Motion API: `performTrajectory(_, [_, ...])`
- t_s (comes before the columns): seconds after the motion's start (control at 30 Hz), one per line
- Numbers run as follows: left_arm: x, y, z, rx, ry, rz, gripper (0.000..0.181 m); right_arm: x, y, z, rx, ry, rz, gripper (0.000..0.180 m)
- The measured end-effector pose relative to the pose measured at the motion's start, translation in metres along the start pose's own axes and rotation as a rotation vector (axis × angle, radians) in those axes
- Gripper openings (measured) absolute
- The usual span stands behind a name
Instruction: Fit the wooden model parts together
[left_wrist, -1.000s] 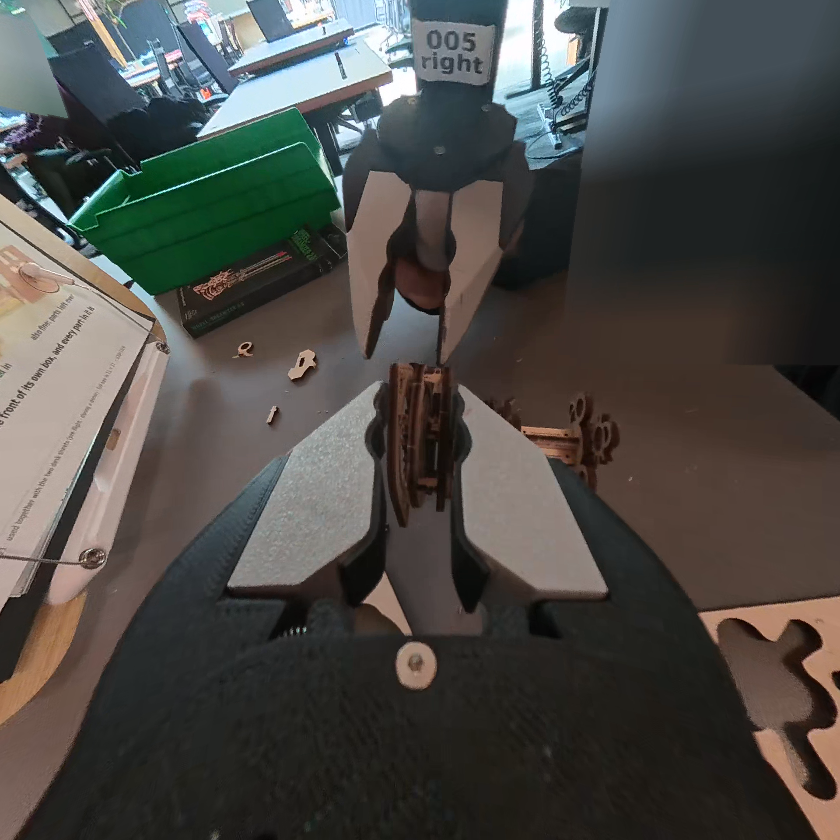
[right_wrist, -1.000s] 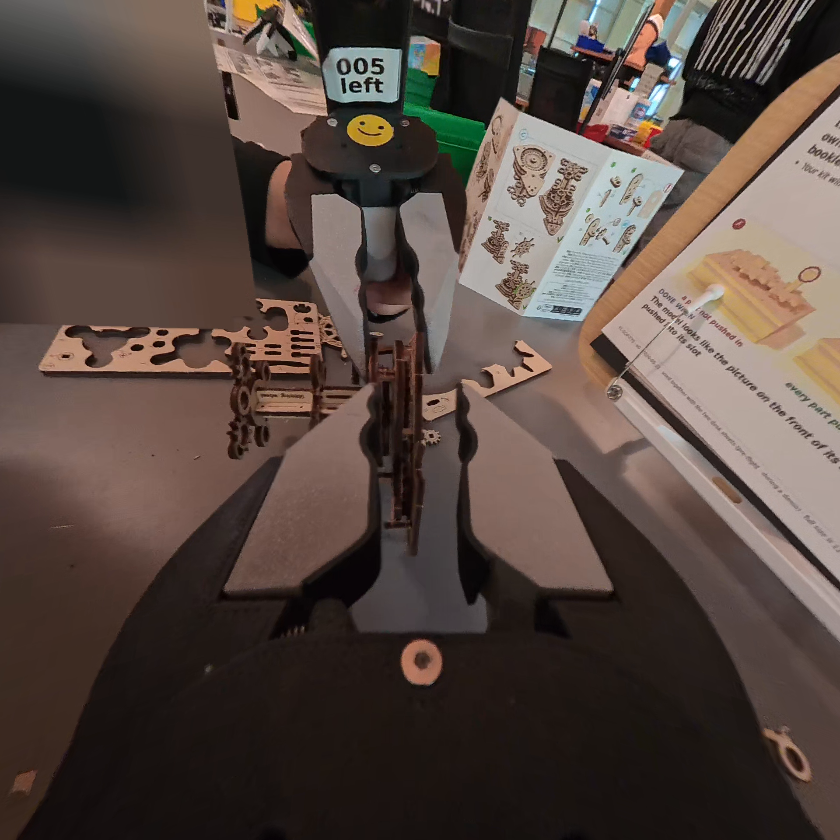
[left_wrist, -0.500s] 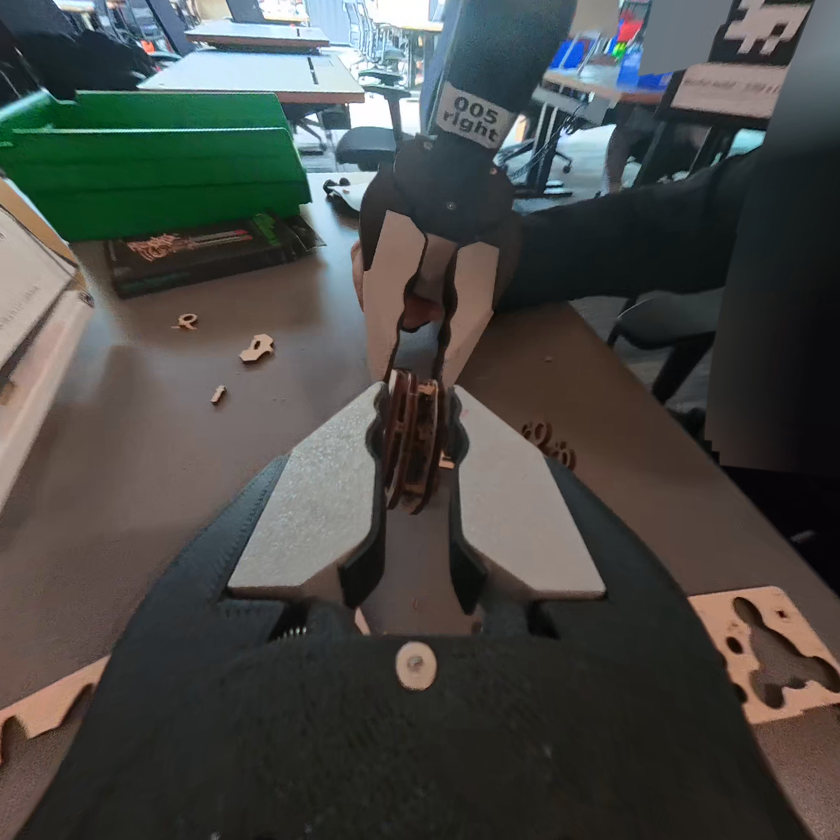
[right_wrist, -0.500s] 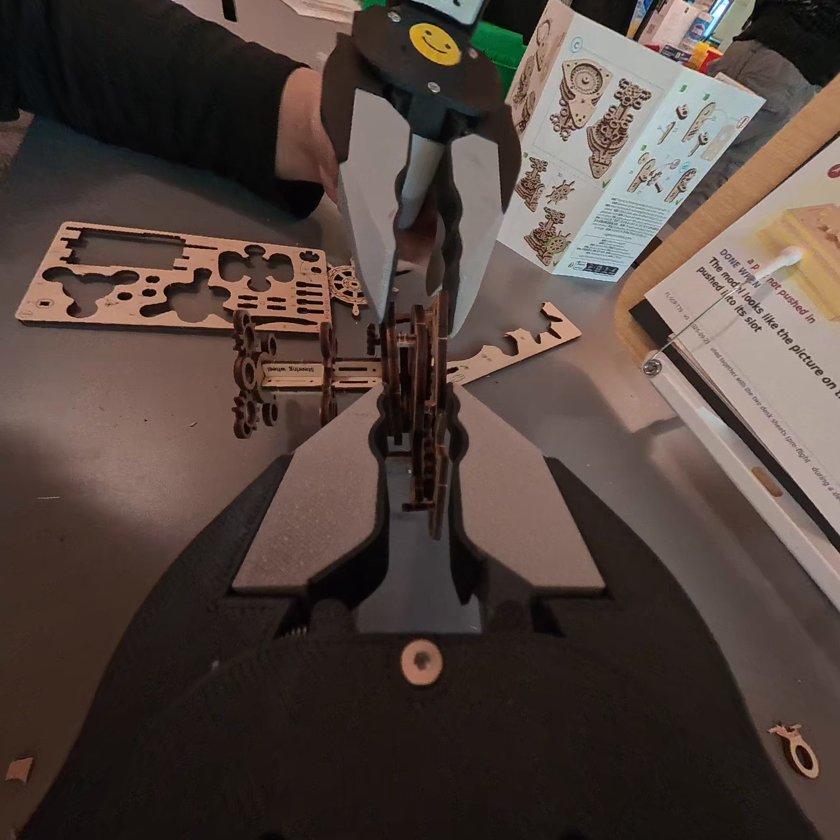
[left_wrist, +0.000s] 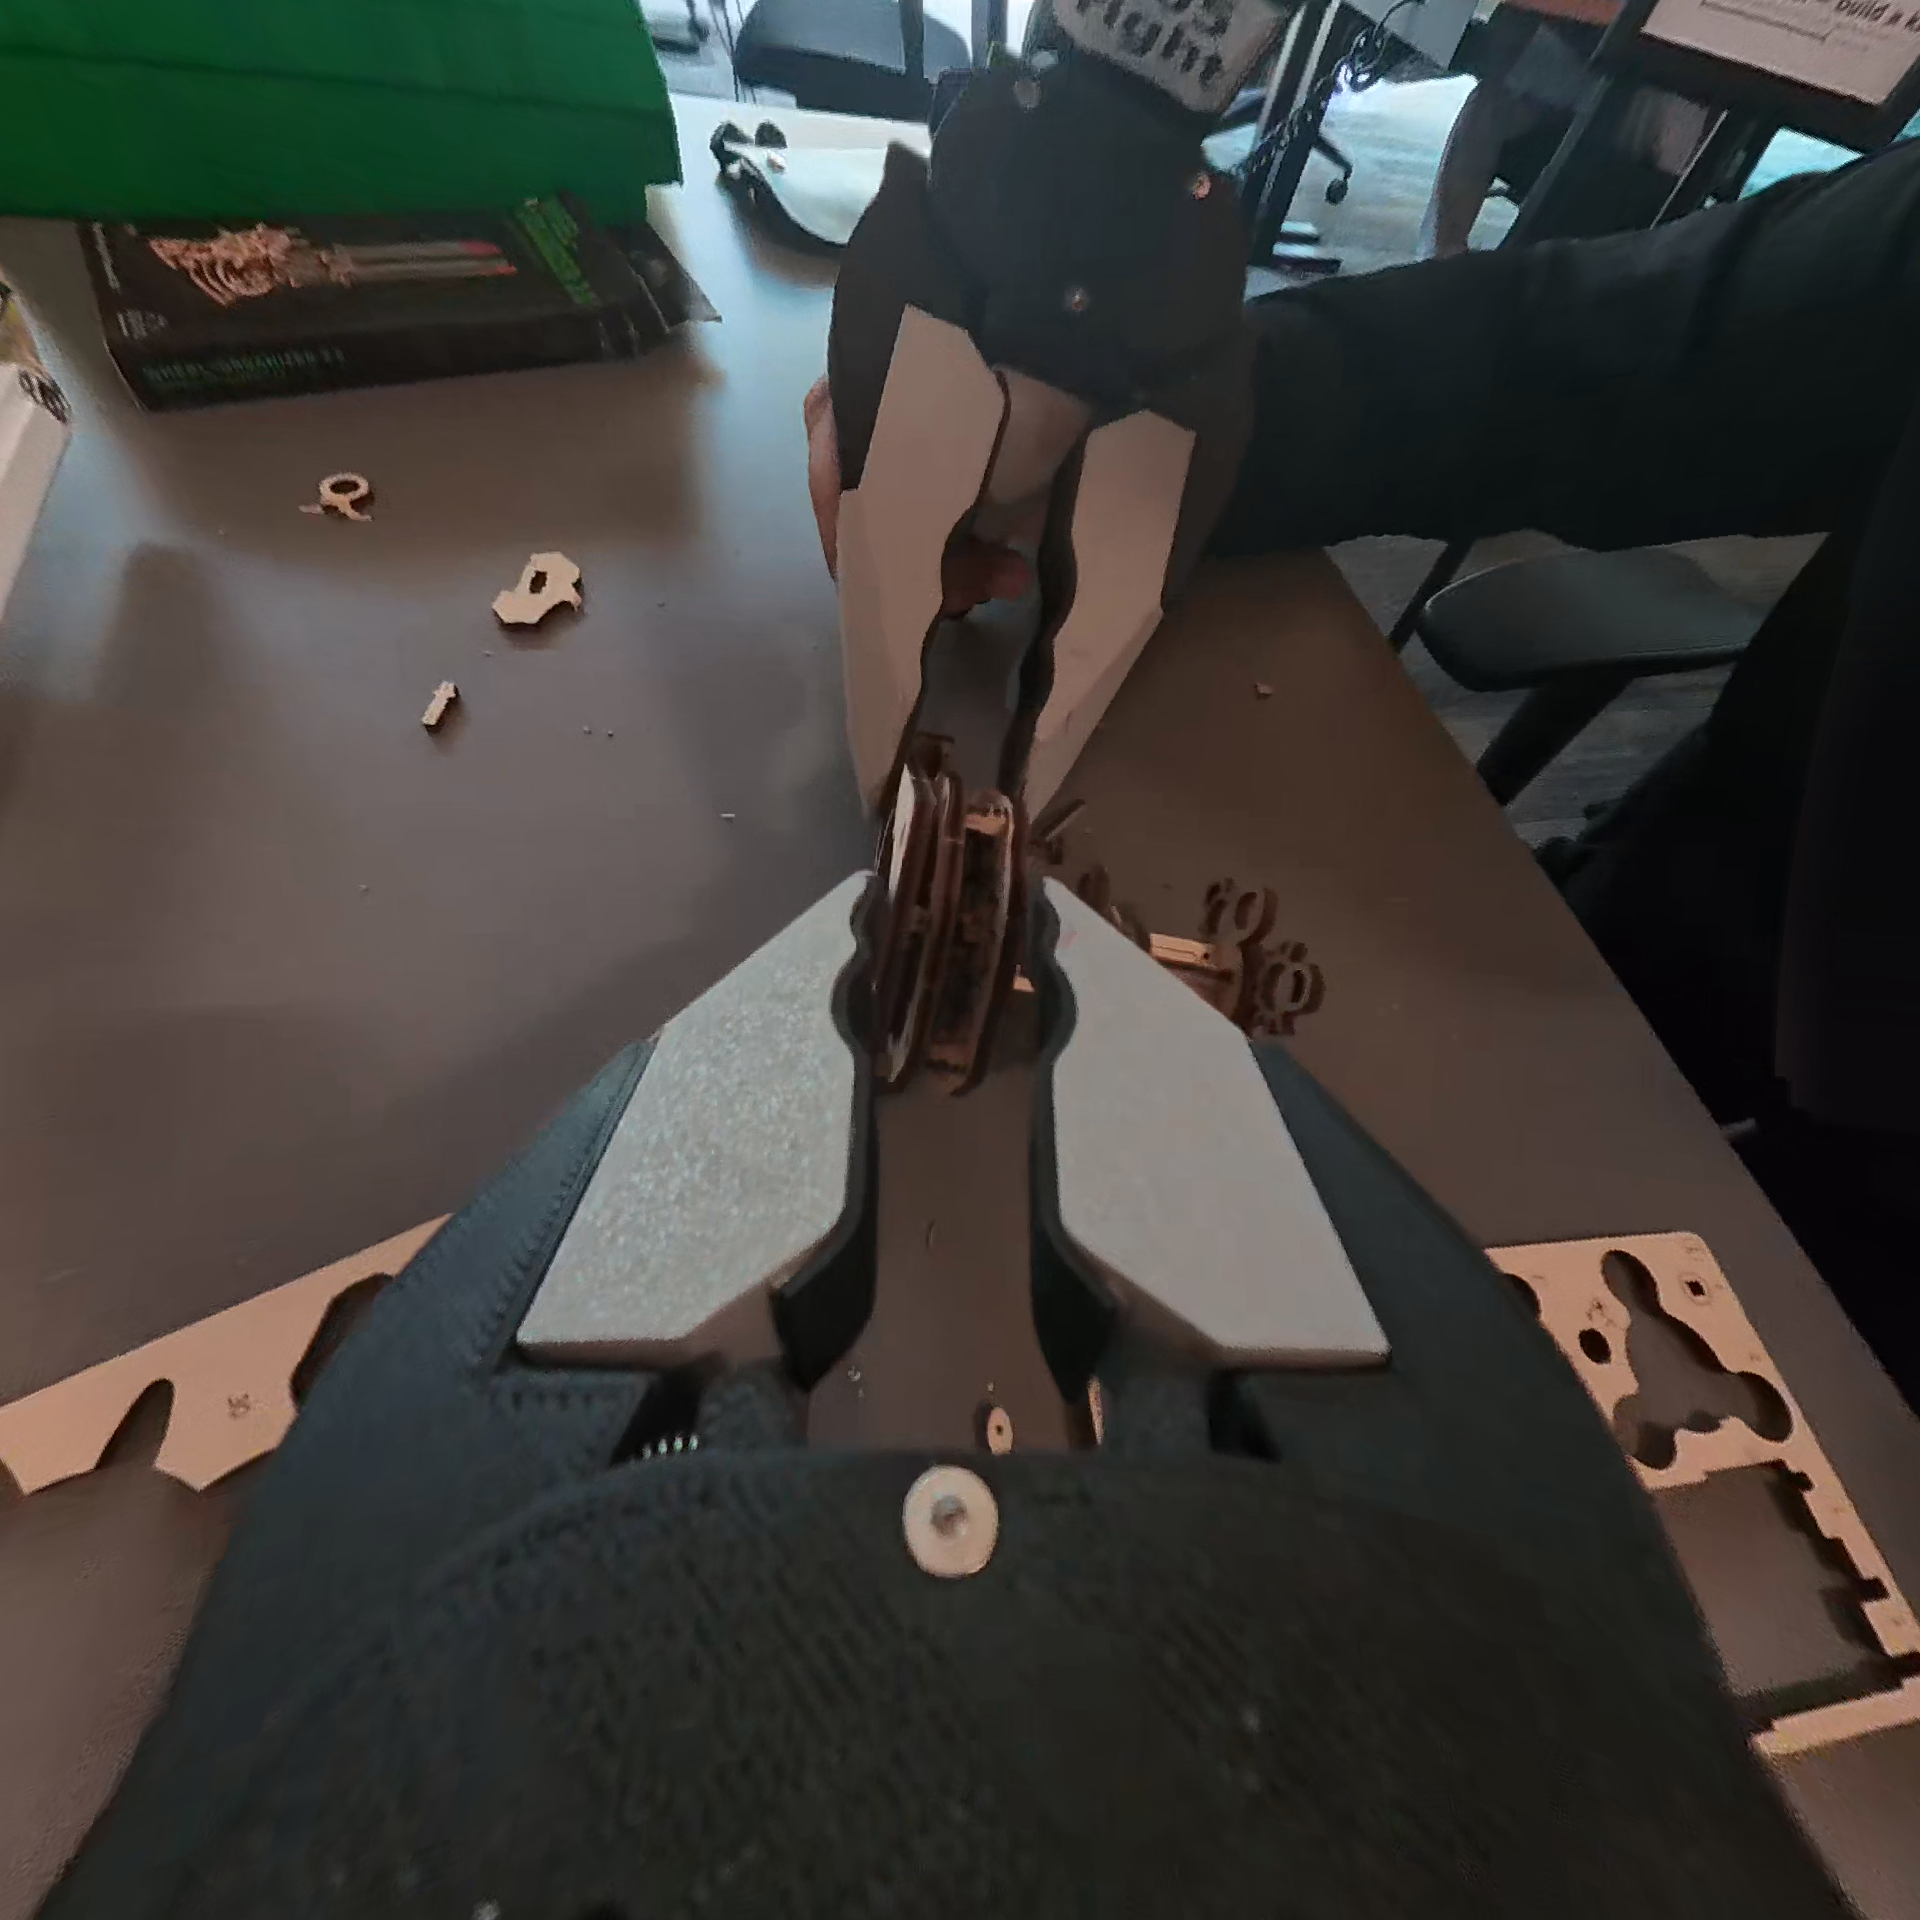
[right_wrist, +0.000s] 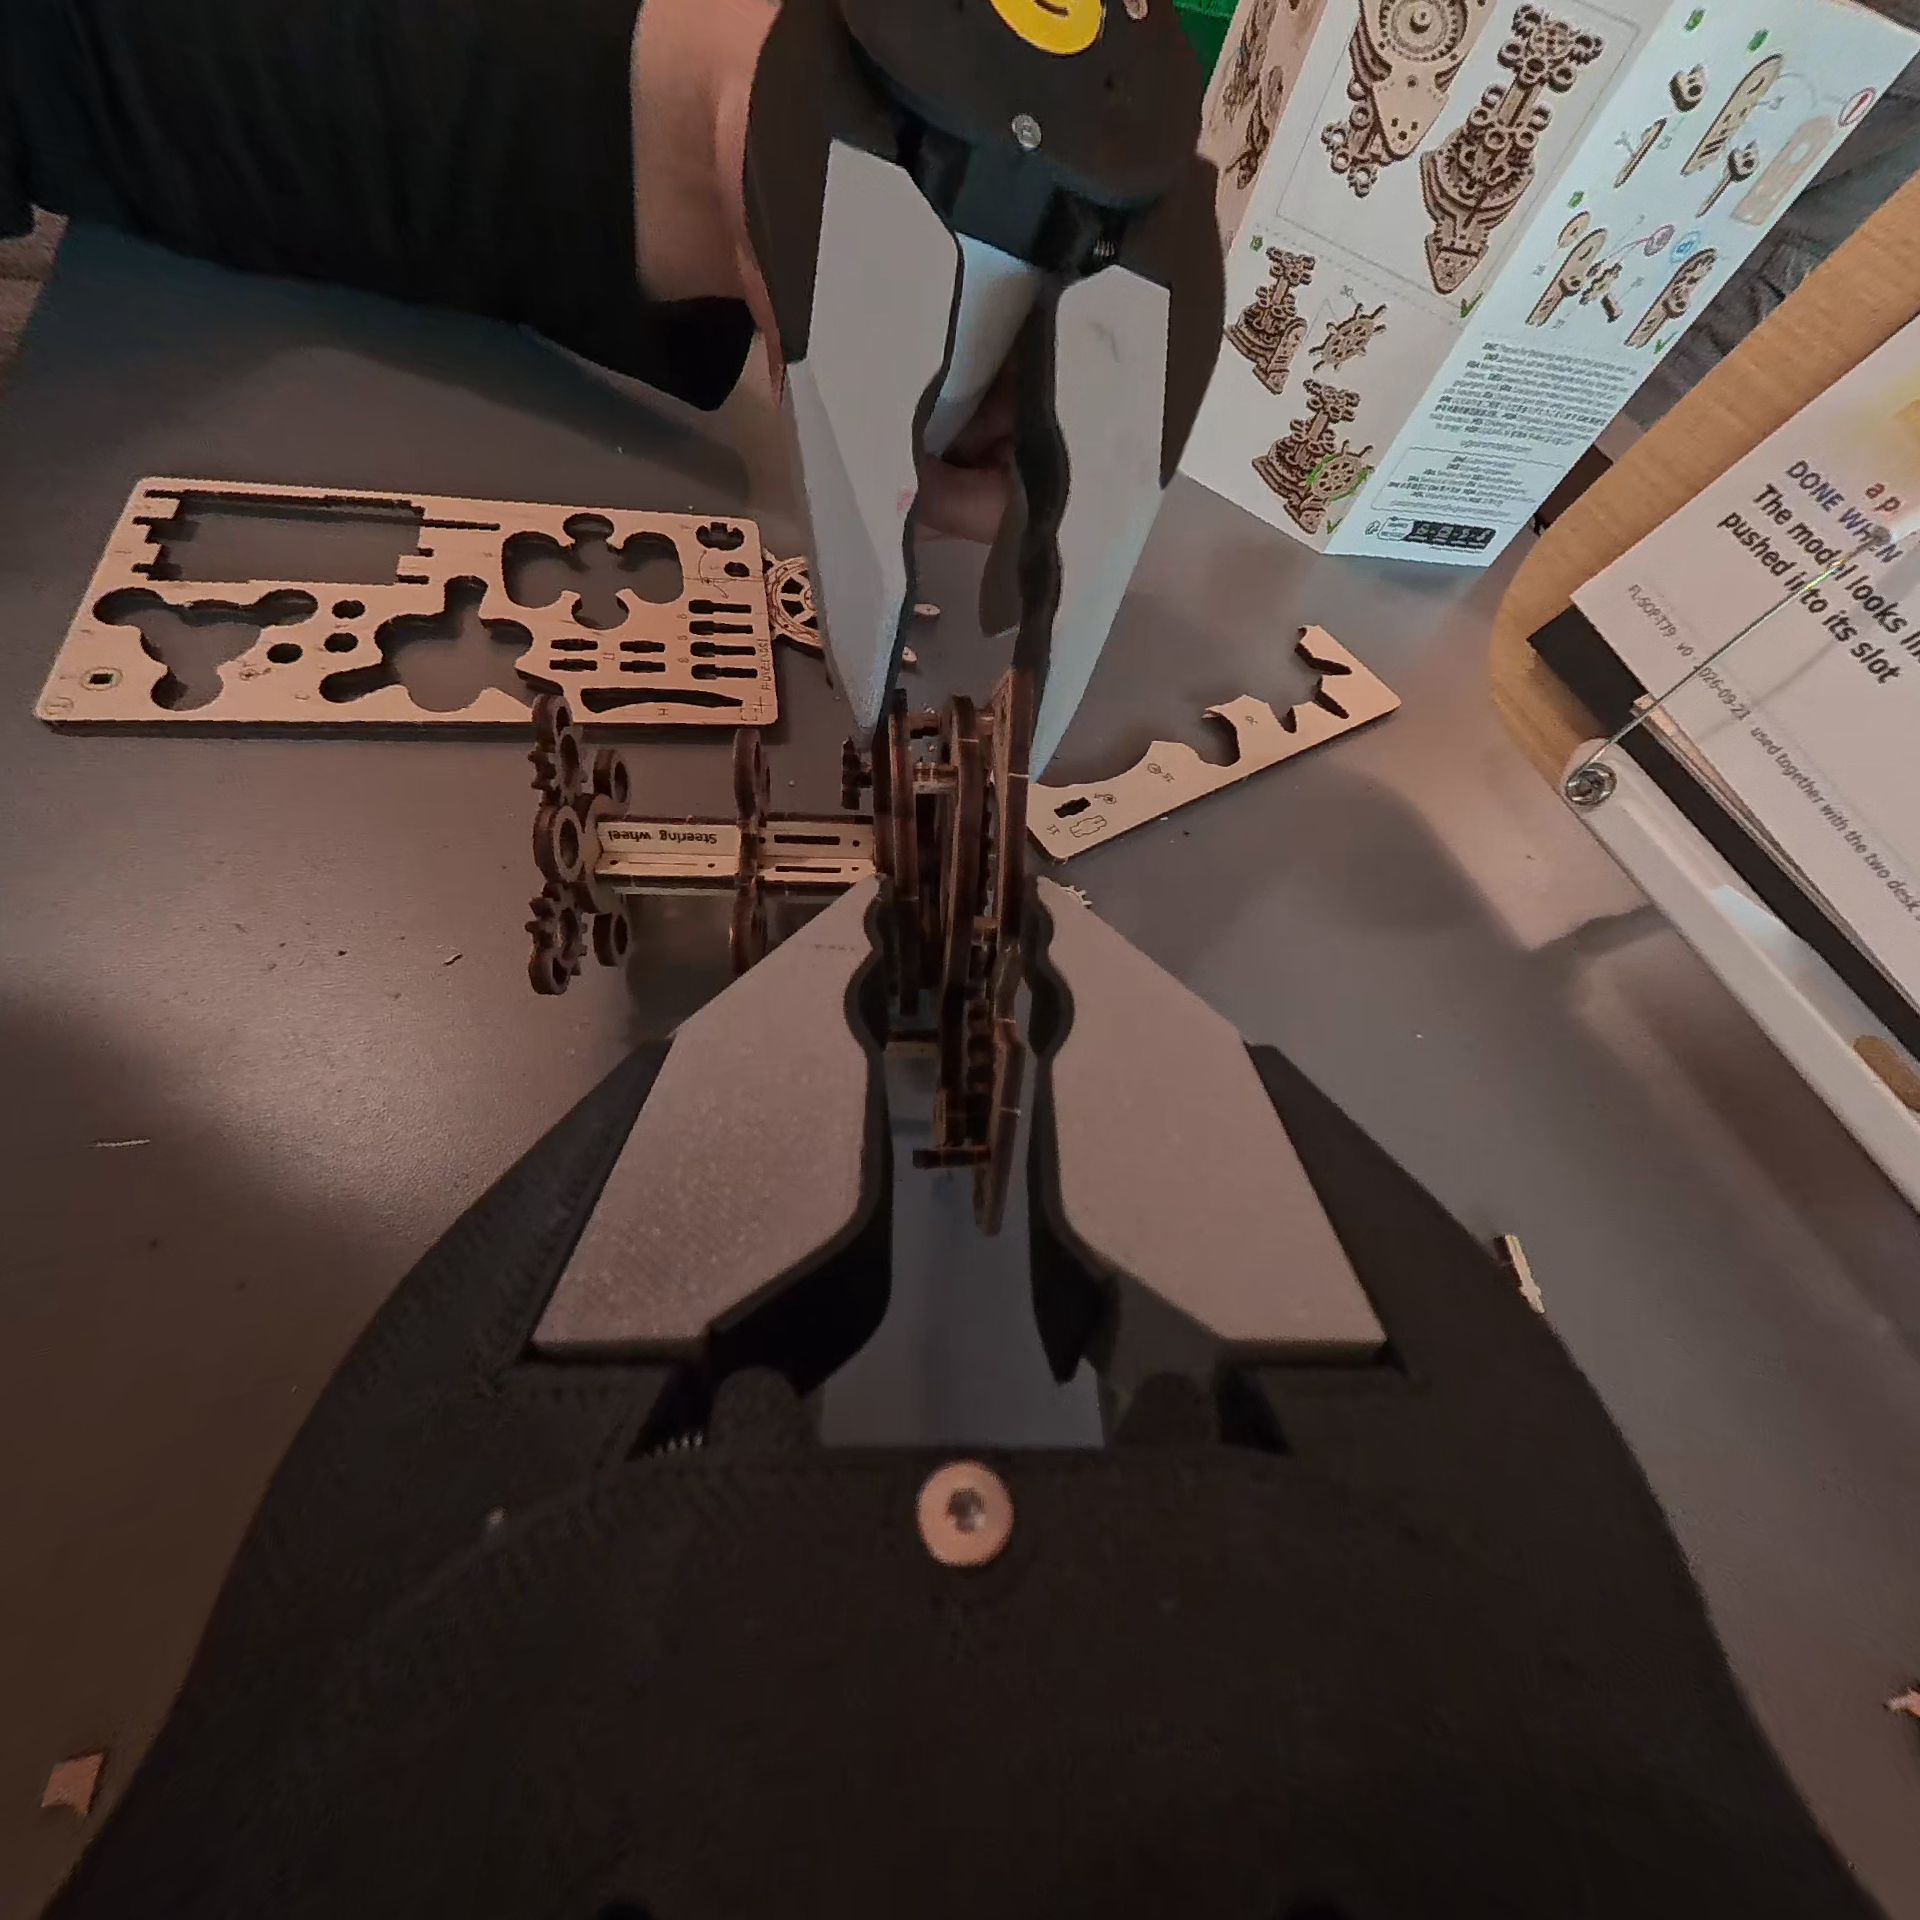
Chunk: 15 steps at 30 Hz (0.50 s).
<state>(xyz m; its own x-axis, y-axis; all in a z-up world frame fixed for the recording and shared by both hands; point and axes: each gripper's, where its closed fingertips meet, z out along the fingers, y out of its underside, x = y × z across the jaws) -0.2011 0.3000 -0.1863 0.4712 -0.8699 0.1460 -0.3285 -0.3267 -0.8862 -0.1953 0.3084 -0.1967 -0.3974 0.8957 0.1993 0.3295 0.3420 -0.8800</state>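
A dark laser-cut wooden model (right_wrist: 951, 935) of stacked discs and gears is held between both grippers just above the table. A pale shaft with gear-shaped ends (right_wrist: 566, 842) sticks out of its left side. My right gripper (right_wrist: 956, 904) is shut on the near side of the model. My left gripper (right_wrist: 940, 727) comes down from the top and pinches the far side. In the left wrist view my left gripper (left_wrist: 951, 904) is shut on the model (left_wrist: 940, 935), and the right gripper (left_wrist: 951, 790) meets it tip to tip from above.
A punched-out wooden sheet (right_wrist: 405, 603) and a broken sheet strip (right_wrist: 1216, 738) lie behind the model. A folded instruction leaflet (right_wrist: 1455, 260) and a clipboard stand (right_wrist: 1766, 623) are at the right. A green bin (left_wrist: 312, 94), a dark box (left_wrist: 364, 301) and loose wooden bits (left_wrist: 538, 592) lie far left. The grippers are tip to tip, or close to it.
Both grippers have tipped down toward the table and drawn closer to each other, with the model still between them. The right gripper's jaws have narrowed slightly on the model.
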Motion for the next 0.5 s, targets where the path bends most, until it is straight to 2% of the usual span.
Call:
performTrajectory(0.27, [-0.0061,-0.0012,0.0034,-0.006,-0.040,-0.088,0.025,0.0038,0.0035,0.0004,-0.039,0.012,0.055,0.019])
performTrajectory(0.5, [-0.0067,-0.0008,0.0054,-0.062,-0.087,-0.178,0.027,0.0022,0.0016,0.0010,-0.085,0.052,-0.002,0.019])
